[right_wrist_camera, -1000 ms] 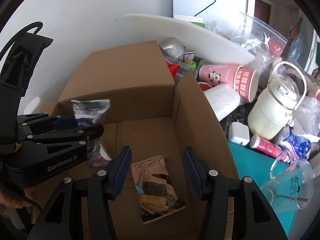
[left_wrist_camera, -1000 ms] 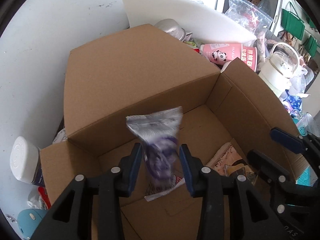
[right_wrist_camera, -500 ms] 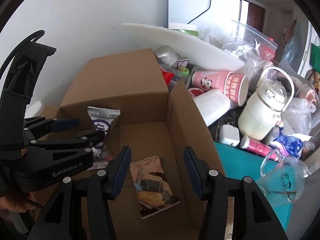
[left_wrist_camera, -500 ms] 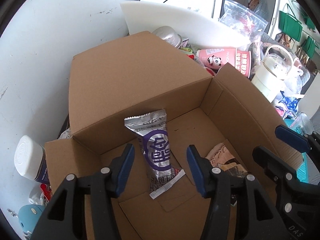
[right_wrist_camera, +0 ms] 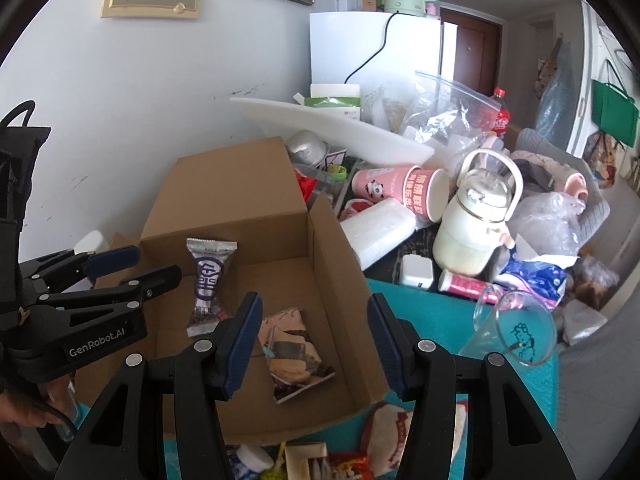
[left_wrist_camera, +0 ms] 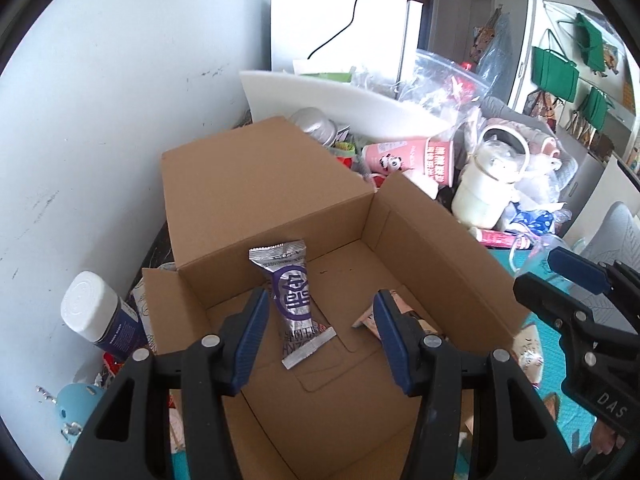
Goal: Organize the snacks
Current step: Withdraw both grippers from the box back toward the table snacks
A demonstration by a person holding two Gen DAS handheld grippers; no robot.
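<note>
fingers (left_wrist_camera: 256,332) of both grippers gape empty above cardboard box (left_wrist_camera: 436,248), silver packet (left_wrist_camera: 294,300) leaning on its back wall.

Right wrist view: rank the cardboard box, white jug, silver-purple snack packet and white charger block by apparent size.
1. cardboard box
2. white jug
3. silver-purple snack packet
4. white charger block
The jug and packet lie at similar depth, so that order seems safe.

A silver snack packet (left_wrist_camera: 294,298) with a purple emblem is propped upright against the back wall of an open cardboard box (left_wrist_camera: 436,248). A second, tan-printed packet (right_wrist_camera: 294,354) is laid flat on the floor at its 4 o'clock.
</note>
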